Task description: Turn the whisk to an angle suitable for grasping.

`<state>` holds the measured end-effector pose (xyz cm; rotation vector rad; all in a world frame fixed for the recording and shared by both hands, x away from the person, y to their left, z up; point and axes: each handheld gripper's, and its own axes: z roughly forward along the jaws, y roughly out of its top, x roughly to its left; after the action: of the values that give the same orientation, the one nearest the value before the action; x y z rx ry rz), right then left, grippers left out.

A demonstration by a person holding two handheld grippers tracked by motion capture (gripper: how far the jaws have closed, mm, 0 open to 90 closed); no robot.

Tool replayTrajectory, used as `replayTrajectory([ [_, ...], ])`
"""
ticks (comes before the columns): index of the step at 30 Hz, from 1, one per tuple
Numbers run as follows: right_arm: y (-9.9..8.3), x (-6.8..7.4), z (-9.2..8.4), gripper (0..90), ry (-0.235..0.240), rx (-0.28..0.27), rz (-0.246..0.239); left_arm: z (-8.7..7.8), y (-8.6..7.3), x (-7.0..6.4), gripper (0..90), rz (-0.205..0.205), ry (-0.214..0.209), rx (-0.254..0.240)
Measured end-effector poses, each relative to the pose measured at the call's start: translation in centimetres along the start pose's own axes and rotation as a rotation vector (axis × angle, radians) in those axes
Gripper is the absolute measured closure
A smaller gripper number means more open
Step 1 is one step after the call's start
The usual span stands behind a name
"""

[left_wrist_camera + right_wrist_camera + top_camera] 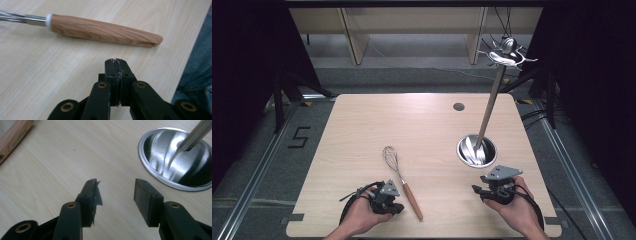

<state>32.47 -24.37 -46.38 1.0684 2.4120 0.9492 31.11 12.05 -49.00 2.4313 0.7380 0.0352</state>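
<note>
Two grippers rest near the table's (362, 125) near edge in the high view: the left gripper (396, 207) just left of the whisk (402, 182), the right gripper (476, 190) below the metal stand (477, 150). Bare wood lies between them.

Left gripper view: jaws pressed together, empty, whisk handle (105, 31) lying just beyond.

Right gripper view: jaws apart, empty, stand base (175, 157) far right.

The whisk (401, 180) has shiny wire loops and a smooth, grained wooden handle. It lies on a matt pale wood-grain counter (377, 125). The bowl (476, 150) at right is polished, reflective metal.
</note>
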Motion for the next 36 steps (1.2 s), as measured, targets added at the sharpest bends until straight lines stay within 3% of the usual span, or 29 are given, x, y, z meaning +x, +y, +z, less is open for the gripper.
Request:
replayTrajectory([
  [2,0.0,-0.5,-0.2,54.3,-0.005,-0.005,-0.016,0.3,0.5,-0.4,89.2,0.032,-0.007,0.037],
  [7,0.0,-0.8,-0.3,54.0,-0.015,-0.025,-0.009,1.5,1.5,-0.7,89.4,0.036,-0.012,0.062],
  [8,0.1,-0.7,-0.5,53.7,-0.011,-0.013,0.021,1.9,2.1,-0.9,89.3,0.05,-0.008,0.069],
  [11,0.1,-0.9,-0.5,53.6,-0.022,-0.022,0.004,2.3,2.8,-0.8,89.3,0.05,-0.009,0.07],
  [13,0.0,-0.8,-0.3,53.5,-0.019,-0.018,0.042,2.8,3.7,-0.6,89.3,0.06,-0.006,0.071],
  [14,0.0,-1.1,-0.4,53.5,-0.02,-0.008,0.025,3.5,4.8,-0.4,89.3,0.06,-0.003,0.066],
  [22,0.0,-1.4,-0.4,53.2,-0.025,-0.019,0.006,5.6,8.1,0.4,89.3,0.056,0.002,0.058],
  [26,-0.1,-1.6,-0.4,52.5,-0.029,-0.021,0.023,6.5,10.2,1.2,89.3,0.108,0.017,0.087],
  [30,-0.2,-1.9,-0.6,52.0,-0.033,-0.023,0.024,7.3,11.6,1.6,89.2,0.111,0.027,0.079],
  [33,-0.3,-2.0,-0.6,51.8,-0.034,-0.038,0.028,7.1,12.0,1.5,86.1,0.127,0.019,0.077],
  [35,-0.6,-2.2,-0.8,51.4,-0.041,-0.047,0.033,6.0,12.0,1.5,83.3,0.162,0.025,0.048],
  [36,-0.6,-2.2,-1.0,51.3,-0.038,-0.036,0.052,5.7,11.9,1.5,81.0,0.145,0.021,0.02],
])
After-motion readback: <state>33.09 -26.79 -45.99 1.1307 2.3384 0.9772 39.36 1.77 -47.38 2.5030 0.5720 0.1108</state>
